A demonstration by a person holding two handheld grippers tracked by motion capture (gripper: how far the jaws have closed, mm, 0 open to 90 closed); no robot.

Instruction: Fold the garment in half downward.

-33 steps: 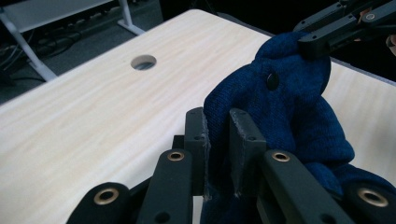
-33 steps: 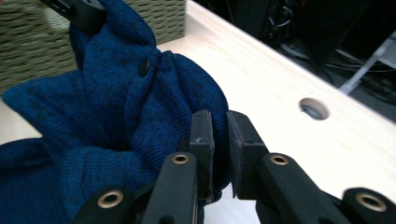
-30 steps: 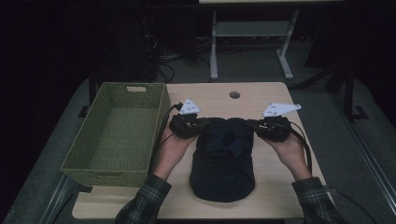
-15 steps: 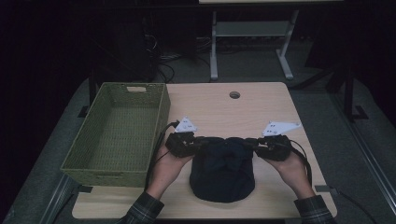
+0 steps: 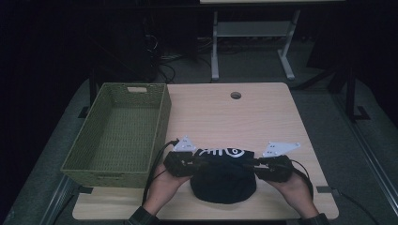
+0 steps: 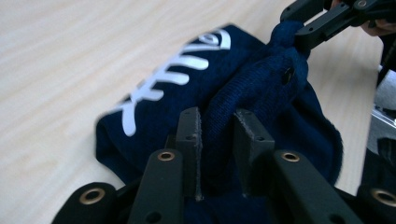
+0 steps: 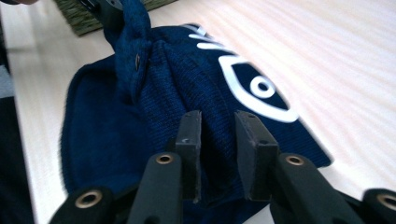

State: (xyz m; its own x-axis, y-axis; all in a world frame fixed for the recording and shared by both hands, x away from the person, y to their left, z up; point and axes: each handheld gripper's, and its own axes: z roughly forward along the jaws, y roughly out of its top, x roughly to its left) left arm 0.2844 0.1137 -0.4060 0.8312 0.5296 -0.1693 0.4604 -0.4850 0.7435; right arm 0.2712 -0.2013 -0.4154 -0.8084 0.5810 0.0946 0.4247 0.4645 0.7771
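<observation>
A dark navy knitted garment (image 5: 223, 180) with a white fish-bone print lies folded at the table's near edge. My left gripper (image 5: 199, 161) holds its left end and my right gripper (image 5: 251, 164) its right end, both low over the table. In the left gripper view a bunched fold (image 6: 261, 79) fills the gap between my left gripper's (image 6: 217, 121) pads. In the right gripper view cloth (image 7: 187, 79) likewise fills my right gripper (image 7: 218, 123). Each view shows the other gripper pulling the cloth into a peak. Both pairs of jaws have just been opening, with the fabric still between them.
A green woven basket (image 5: 162, 117) stands on the table's left side, close to my left hand. The light wooden table (image 5: 263, 117) has a round cable hole (image 5: 235, 95) near its far edge. A white desk frame stands on the floor beyond.
Both hands came toward the near edge and down, carrying the garment's far part over itself. The pile is shorter now, and the white print shows on top.
</observation>
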